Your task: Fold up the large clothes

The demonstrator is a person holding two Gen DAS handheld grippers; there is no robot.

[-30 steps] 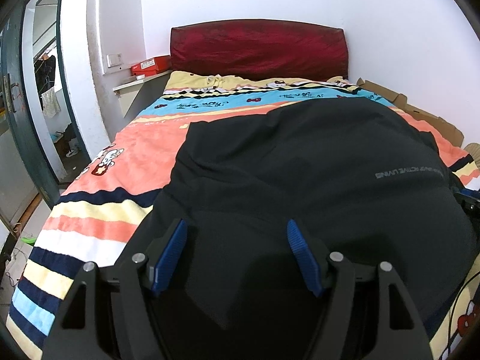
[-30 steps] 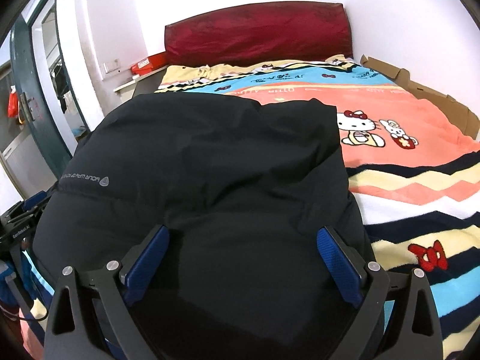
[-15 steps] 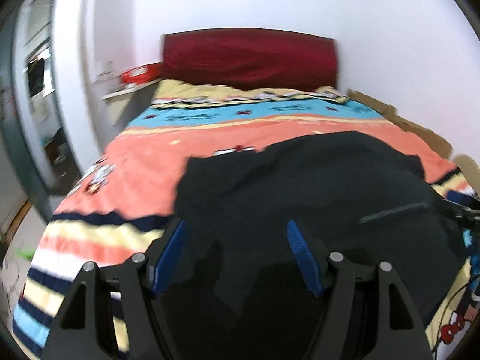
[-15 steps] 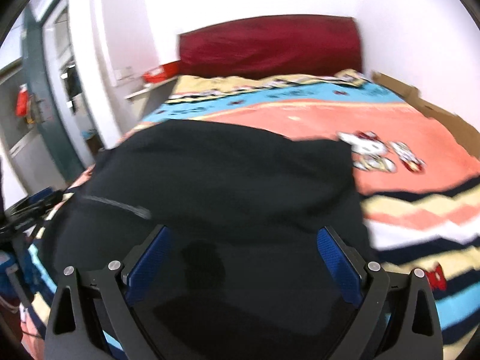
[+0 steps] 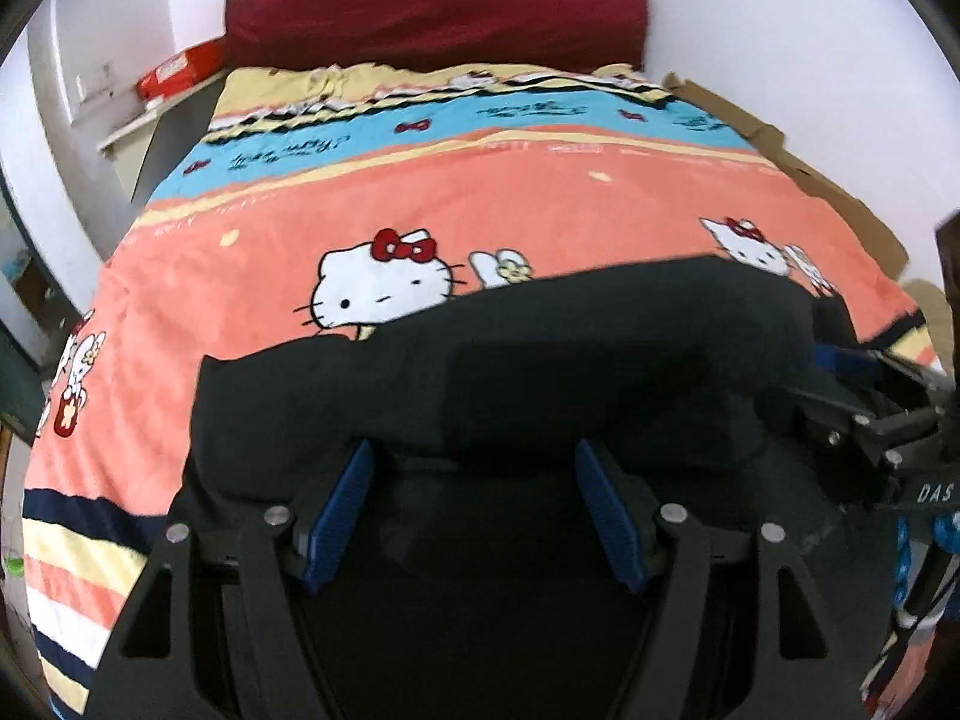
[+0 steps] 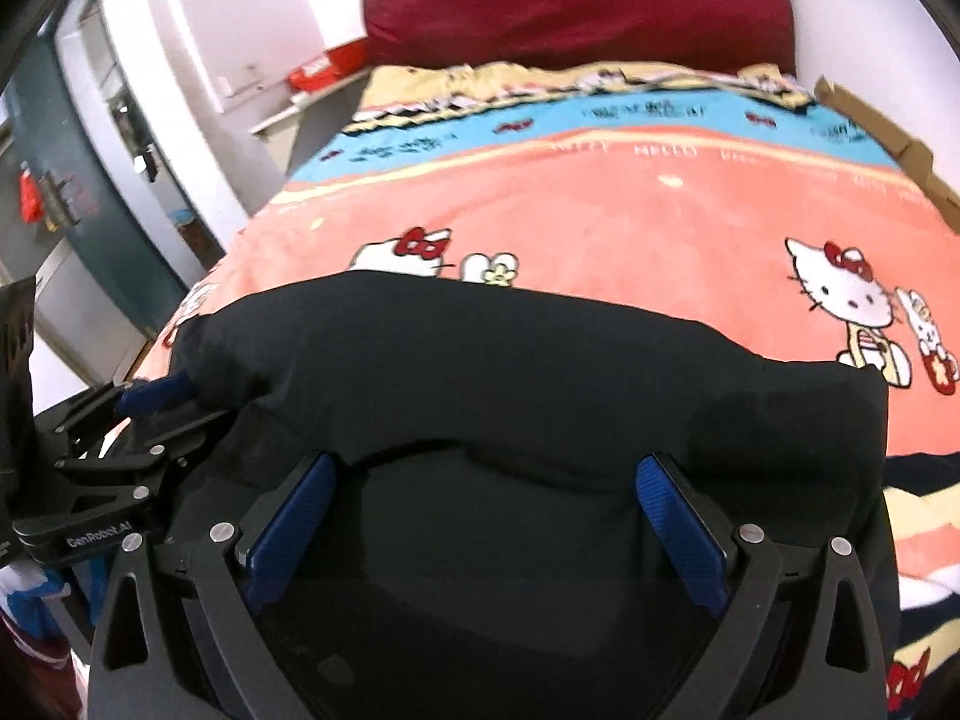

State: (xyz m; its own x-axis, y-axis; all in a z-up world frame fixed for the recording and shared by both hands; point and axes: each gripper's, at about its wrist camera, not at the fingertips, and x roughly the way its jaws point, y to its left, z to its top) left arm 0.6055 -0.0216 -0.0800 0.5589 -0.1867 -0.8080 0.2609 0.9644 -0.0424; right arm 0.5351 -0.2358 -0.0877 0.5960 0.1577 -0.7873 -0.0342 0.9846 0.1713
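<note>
Black garment lies bunched across the near part of your bed, on the Hello Kitty blanket, its far edge forming a thick rolled fold. Your left gripper has its blue pads spread apart over the dark fabric, clamping nothing that shows. Your right gripper is likewise spread wide above the cloth. Each gripper appears at the edge of the other's view, beside the garment's ends. A dark red headboard stands against the wall

Bare blanket beyond jacket; cardboard right.
</note>
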